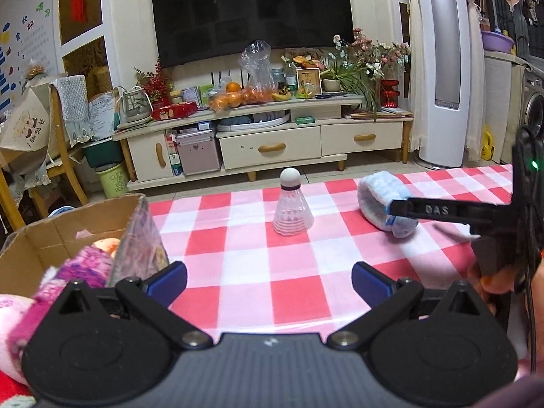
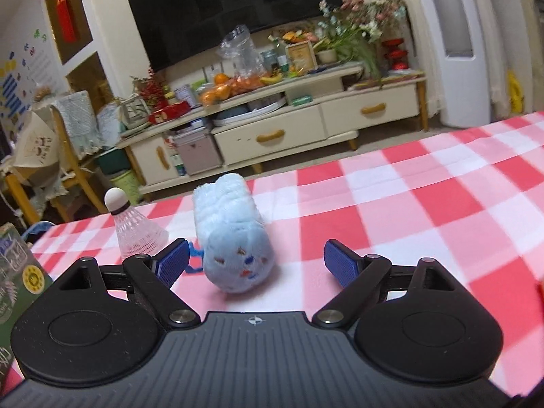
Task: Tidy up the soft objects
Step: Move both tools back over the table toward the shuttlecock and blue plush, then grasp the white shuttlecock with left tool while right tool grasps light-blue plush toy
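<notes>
A light blue plush toy [image 2: 231, 234] lies on the red-and-white checked tablecloth [image 2: 408, 210], just ahead of my open right gripper [image 2: 256, 263], nearer its left finger. In the left wrist view the same plush [image 1: 377, 204] lies at the right, with the right gripper's finger [image 1: 442, 210] beside it. My left gripper [image 1: 268, 280] is open and empty above the cloth. A cardboard box [image 1: 44, 238] at the left holds pink and purple soft toys [image 1: 85, 268].
A white shuttlecock [image 1: 292, 210] stands upright mid-table; it also shows in the right wrist view [image 2: 132, 227], left of the plush. A green carton [image 2: 17, 278] stands at the left edge. Beyond the table's far edge are a TV cabinet [image 1: 272, 142] and chairs.
</notes>
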### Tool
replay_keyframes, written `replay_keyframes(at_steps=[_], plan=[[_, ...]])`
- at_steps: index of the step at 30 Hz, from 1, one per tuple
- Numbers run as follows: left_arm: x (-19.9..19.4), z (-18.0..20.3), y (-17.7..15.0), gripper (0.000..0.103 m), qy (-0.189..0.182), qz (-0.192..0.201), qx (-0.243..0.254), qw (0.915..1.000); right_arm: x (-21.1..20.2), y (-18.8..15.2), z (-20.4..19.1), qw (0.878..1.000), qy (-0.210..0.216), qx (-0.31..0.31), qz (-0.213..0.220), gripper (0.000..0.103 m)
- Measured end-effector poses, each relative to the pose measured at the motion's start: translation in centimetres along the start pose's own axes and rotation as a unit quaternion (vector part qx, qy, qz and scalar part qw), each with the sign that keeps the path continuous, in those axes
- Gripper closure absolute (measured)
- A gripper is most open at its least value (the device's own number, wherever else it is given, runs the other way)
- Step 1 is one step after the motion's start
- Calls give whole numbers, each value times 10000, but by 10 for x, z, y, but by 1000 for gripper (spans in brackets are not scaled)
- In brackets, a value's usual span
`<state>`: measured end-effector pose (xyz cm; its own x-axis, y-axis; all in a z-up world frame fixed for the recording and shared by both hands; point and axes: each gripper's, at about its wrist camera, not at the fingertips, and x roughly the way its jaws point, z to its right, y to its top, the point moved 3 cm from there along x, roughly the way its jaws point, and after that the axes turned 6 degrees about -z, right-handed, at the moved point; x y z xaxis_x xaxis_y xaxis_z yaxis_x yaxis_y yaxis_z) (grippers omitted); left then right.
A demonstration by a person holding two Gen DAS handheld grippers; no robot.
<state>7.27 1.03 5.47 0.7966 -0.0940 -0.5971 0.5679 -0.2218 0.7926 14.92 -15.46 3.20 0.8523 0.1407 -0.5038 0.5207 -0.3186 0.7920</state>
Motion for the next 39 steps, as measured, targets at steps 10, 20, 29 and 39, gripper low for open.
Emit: replay_keyframes(at_steps=[10, 20, 29, 39], plan=[[15, 12, 1, 1, 98, -3, -75, 9999, 23, 9, -3, 9995, 136, 97, -268, 7], [41, 20, 17, 1, 214, 108, -542, 9982, 14, 6, -5, 9983, 521, 42, -270, 44], [91, 28, 36, 1, 135, 141, -1025, 9945, 11, 7, 2, 9984, 495, 274, -72, 44], [135, 31, 54, 5, 87, 445, -809, 9957, 12, 5, 3, 9984, 386, 413, 67, 44]])
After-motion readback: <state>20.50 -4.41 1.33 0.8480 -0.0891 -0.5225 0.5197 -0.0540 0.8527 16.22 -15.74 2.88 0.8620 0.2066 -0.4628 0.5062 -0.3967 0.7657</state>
